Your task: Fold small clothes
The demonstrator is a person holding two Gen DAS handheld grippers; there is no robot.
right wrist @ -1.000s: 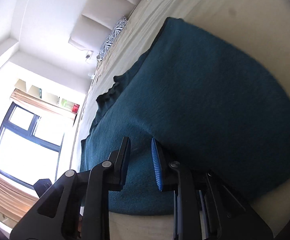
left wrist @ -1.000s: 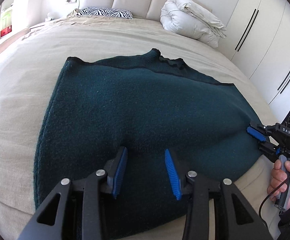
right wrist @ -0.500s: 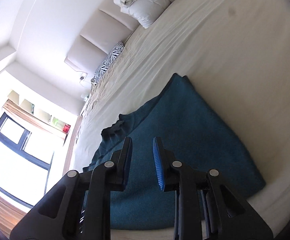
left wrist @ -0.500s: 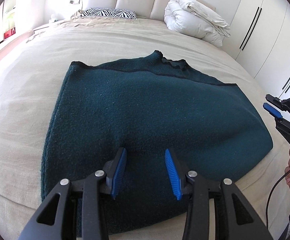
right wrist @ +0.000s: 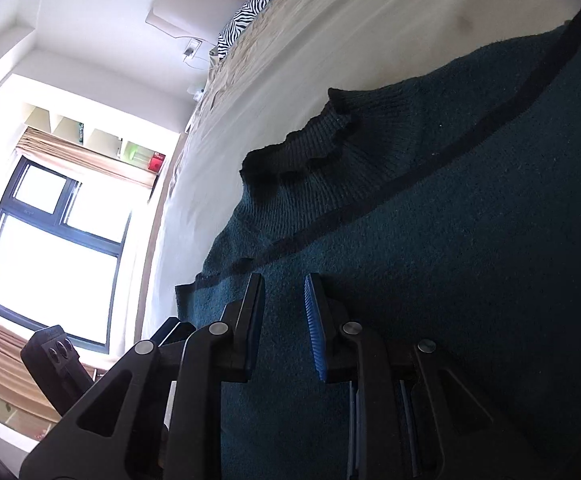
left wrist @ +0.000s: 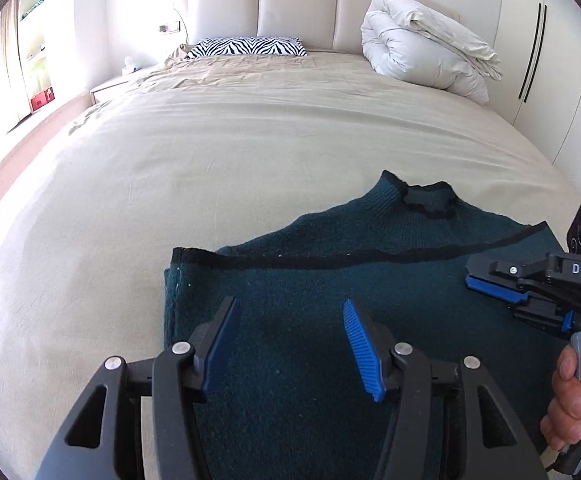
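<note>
A dark teal knit sweater (left wrist: 330,280) lies flat on the beige bed (left wrist: 170,160), folded, with its black-trimmed collar (left wrist: 426,200) at the far edge. My left gripper (left wrist: 288,312) is open and empty, hovering over the sweater's near left part. My right gripper (left wrist: 476,280) is seen from the side at the right, over the sweater's right part, held by a hand. In the right wrist view the right gripper (right wrist: 284,292) is open with a narrow gap, empty, above the sweater (right wrist: 450,260) near its black trim line.
A rolled white duvet (left wrist: 422,52) and a zebra-print pillow (left wrist: 246,46) lie at the head of the bed. White wardrobe doors (left wrist: 550,60) stand to the right. A window (right wrist: 50,248) and shelves are on the left side of the room.
Both grippers have pulled back and risen, so the sweater now sits lower and nearer in the left view. The right gripper has swung in over the sweater's right part.
</note>
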